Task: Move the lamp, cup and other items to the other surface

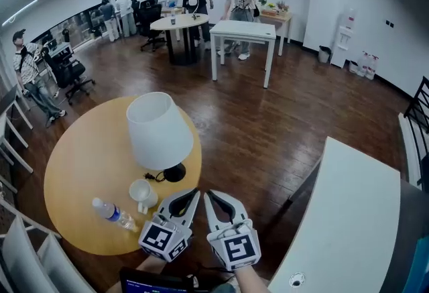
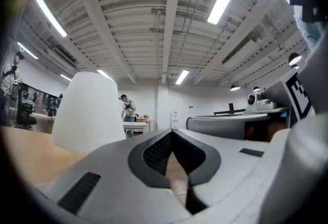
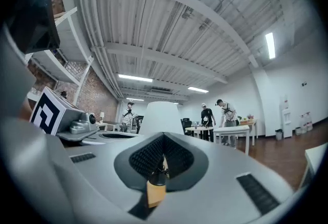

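Observation:
A lamp [image 1: 159, 129] with a white shade and a black base stands on the round wooden table [image 1: 74, 157]. In front of it are a white cup [image 1: 141, 192] and a clear water bottle [image 1: 112, 213] that lies on its side. My left gripper [image 1: 194, 192] and right gripper [image 1: 208, 195] hover side by side just off the table's right front edge, both shut and holding nothing. The lamp shade [image 2: 87, 110] fills the left of the left gripper view beyond the shut left gripper [image 2: 171, 133]. In the right gripper view the shade [image 3: 161, 115] shows just over the shut right gripper [image 3: 163, 138].
A long white desk [image 1: 355, 218] runs along the right, across a strip of dark wood floor. White chair frames [image 1: 13, 144] stand left of the round table. Far back are a white rectangular table [image 1: 242, 30], another round table and several people.

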The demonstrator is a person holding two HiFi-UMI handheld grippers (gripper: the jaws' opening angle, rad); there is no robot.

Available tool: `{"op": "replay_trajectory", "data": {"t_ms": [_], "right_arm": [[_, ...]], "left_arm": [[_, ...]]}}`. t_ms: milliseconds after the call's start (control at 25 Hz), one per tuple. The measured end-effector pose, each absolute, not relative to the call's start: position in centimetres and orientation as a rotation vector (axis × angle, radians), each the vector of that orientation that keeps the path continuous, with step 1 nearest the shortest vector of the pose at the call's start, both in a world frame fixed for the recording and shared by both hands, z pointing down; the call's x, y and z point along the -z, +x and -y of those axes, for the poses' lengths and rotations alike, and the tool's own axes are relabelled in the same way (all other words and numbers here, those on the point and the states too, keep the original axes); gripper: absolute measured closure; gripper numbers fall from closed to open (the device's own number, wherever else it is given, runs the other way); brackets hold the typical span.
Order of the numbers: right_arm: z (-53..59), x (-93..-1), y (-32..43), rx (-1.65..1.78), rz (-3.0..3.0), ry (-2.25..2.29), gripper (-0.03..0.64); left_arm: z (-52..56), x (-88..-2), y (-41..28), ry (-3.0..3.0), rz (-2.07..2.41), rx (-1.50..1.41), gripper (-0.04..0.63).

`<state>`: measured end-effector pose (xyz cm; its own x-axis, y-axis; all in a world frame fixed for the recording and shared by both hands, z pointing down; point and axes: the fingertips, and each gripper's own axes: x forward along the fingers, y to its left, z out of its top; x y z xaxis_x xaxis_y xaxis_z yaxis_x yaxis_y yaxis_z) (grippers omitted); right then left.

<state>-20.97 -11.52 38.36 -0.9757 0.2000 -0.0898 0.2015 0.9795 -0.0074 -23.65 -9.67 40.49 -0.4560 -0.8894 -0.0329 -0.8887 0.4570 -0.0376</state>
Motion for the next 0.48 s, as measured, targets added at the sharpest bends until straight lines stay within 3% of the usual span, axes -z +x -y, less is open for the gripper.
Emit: {"op": "replay_trajectory", "data": {"t_ms": [480], "right_arm": [[12.2,-36.9,-18.2,-0.030,-3.041,0.053,0.614]], "left_arm": [[11.1,-39.2,-22.3,-1.786,-2.470,-0.030,0.584]]}}
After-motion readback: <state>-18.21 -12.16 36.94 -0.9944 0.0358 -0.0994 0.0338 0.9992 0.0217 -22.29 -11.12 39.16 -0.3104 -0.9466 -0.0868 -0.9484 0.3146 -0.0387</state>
